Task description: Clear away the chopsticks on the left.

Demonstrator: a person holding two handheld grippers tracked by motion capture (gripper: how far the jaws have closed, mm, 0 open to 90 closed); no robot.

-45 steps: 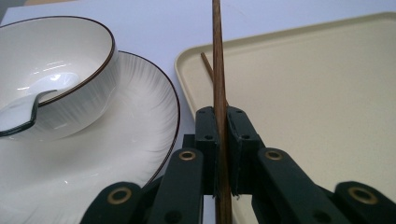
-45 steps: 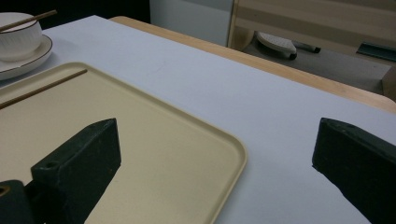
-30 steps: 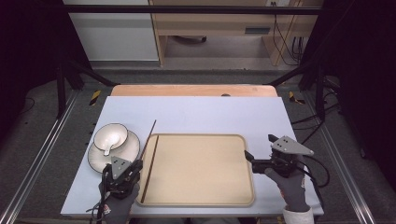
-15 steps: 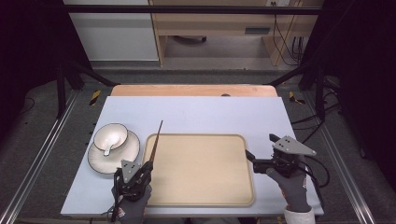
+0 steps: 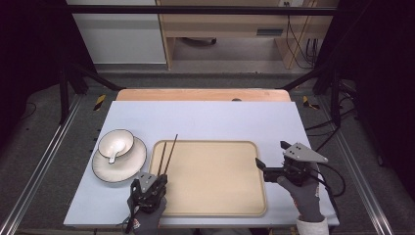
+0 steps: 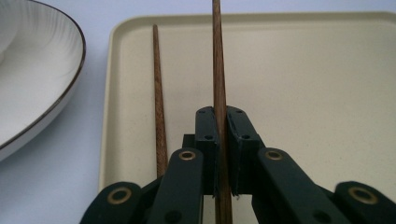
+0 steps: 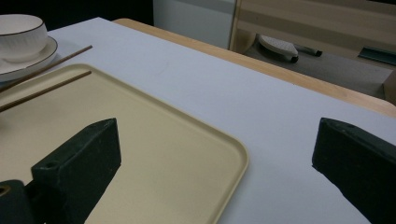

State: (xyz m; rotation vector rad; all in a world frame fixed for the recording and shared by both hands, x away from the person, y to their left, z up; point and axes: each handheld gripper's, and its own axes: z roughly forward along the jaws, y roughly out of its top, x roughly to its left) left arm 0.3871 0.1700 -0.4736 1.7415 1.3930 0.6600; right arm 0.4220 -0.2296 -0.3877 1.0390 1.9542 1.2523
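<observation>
Left fingers: the left gripper (image 6: 221, 154) has its black fingers (image 6: 206, 140) pressed onto a single wooden chopstick, the held chopstick (image 6: 217, 70), which runs straight out between them and over the tray.

Held chopstick position: in the high view it (image 5: 171, 152) slants from the gripper (image 5: 155, 184) up across the tray's left edge, its far tip reaching past the rim above the worktop; whether that tip touches down cannot be told.

Second chopstick: the other chopstick (image 6: 159, 93) lies free just beside the held one, resting along the tray's left side inside the rim.

Right fingers: the right gripper (image 5: 266, 169) has its fingers (image 7: 79, 161) spread wide with nothing between them, hovering over the tray's right edge.

Tray: the beige tray (image 5: 244, 196) sits in the middle of the worktop (image 5: 220, 117), bare apart from the chopsticks at its left.

Dishes: a white bowl (image 5: 117, 142) with a spoon (image 5: 112, 156) in it stands on a plate (image 5: 134, 164) left of the tray, off it.

Done so far: one chopstick looks placed on the tray.

Left to do: judging by the layout, the work is setting the pair on the tray; the gripped stick has yet to be laid beside its mate and let go. Bowl and plate may follow, though that is a guess.
</observation>
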